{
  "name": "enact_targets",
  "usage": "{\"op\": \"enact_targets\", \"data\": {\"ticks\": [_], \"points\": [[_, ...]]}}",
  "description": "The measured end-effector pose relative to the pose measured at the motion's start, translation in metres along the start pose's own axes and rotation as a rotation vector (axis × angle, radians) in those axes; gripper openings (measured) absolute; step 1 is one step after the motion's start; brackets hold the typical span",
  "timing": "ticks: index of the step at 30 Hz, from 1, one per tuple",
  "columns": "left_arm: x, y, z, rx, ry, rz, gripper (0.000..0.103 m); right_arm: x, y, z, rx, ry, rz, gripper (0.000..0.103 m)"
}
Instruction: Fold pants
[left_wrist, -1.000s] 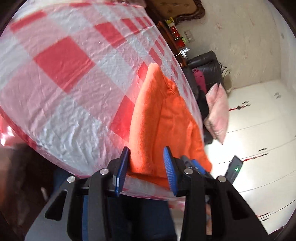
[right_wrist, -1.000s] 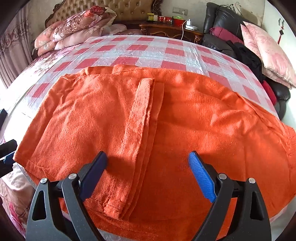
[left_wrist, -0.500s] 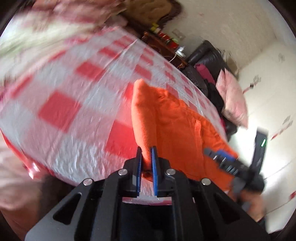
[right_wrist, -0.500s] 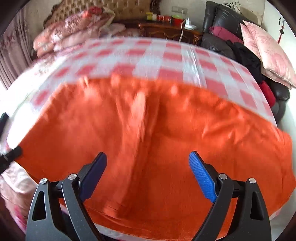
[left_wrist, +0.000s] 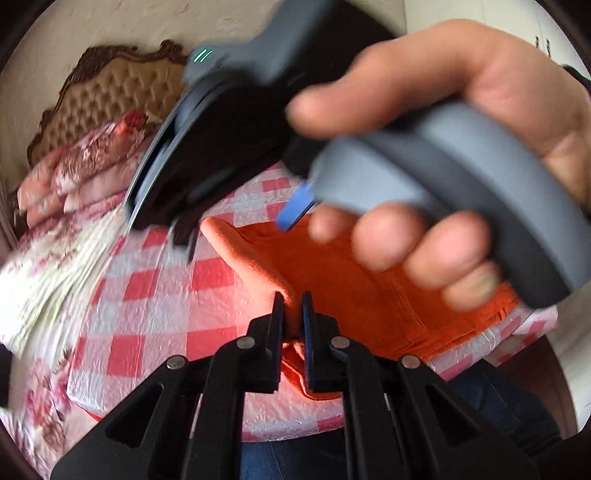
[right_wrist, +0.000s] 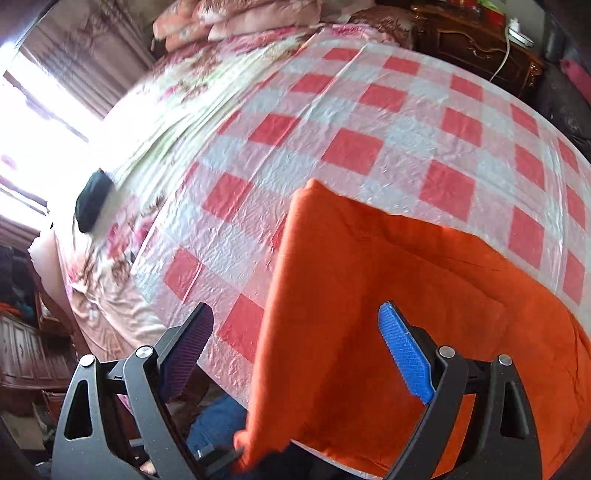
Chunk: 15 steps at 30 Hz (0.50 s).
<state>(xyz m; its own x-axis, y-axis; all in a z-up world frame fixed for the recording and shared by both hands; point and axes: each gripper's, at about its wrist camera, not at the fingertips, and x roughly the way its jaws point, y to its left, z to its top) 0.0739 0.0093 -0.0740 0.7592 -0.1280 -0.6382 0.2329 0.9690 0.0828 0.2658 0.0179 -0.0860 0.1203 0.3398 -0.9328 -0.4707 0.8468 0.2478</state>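
The orange pants (left_wrist: 369, 295) lie on a bed under a red-and-white checked plastic cloth (left_wrist: 155, 295). My left gripper (left_wrist: 291, 317) is shut on the pants' near edge and holds that end up in a raised ridge. A hand (left_wrist: 480, 92) carries the right gripper (left_wrist: 240, 221) close in front of the left camera, blurred, above the pants. In the right wrist view the right gripper (right_wrist: 295, 347) is open, its blue pads either side of the lifted end of the pants (right_wrist: 369, 277), not touching it.
Floral bedding and pillows (left_wrist: 74, 166) are heaped by the tufted headboard (left_wrist: 122, 92). A dark wooden nightstand (right_wrist: 476, 40) stands behind the bed. A small dark object (right_wrist: 92, 203) lies near the bed's left edge. The person's jeans (left_wrist: 295, 458) are at the near edge.
The left gripper closed on the pants' edge, rolled and rose, lifting that end. The right gripper, still open, swung left over the pants and now fills the left wrist view.
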Motion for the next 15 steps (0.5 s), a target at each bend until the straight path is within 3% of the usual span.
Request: {"op": "enact_targets", "data": {"ticks": [1,2,3,5,6,11,15], "points": [[0.001,-0.002,0.002,0.014,-0.004,0.005,0.009,0.006,0.003,-0.002,-0.011,0.009,-0.003,0.087],[-0.002,-0.004,0.001,0.03,-0.01,0.012,0.009,0.008,0.002,-0.004,-0.016,0.007,-0.006,0.074],[-0.002,-0.006,0.002,0.045,-0.014,0.013,0.008,0.008,0.0,-0.006,-0.016,-0.001,-0.006,0.045],[-0.006,-0.014,0.009,0.079,-0.037,0.003,0.008,0.005,-0.018,-0.012,0.035,0.004,0.033,0.023],[-0.009,-0.019,0.015,0.101,-0.053,-0.004,0.008,-0.004,-0.033,-0.015,0.077,-0.015,0.081,0.018],[-0.02,-0.082,0.06,0.254,-0.179,-0.116,0.008,-0.081,-0.111,-0.05,0.209,-0.181,0.138,0.015],[-0.008,-0.177,0.077,0.416,-0.259,-0.235,0.008,-0.136,-0.198,-0.109,0.341,-0.275,0.126,0.015]]}}
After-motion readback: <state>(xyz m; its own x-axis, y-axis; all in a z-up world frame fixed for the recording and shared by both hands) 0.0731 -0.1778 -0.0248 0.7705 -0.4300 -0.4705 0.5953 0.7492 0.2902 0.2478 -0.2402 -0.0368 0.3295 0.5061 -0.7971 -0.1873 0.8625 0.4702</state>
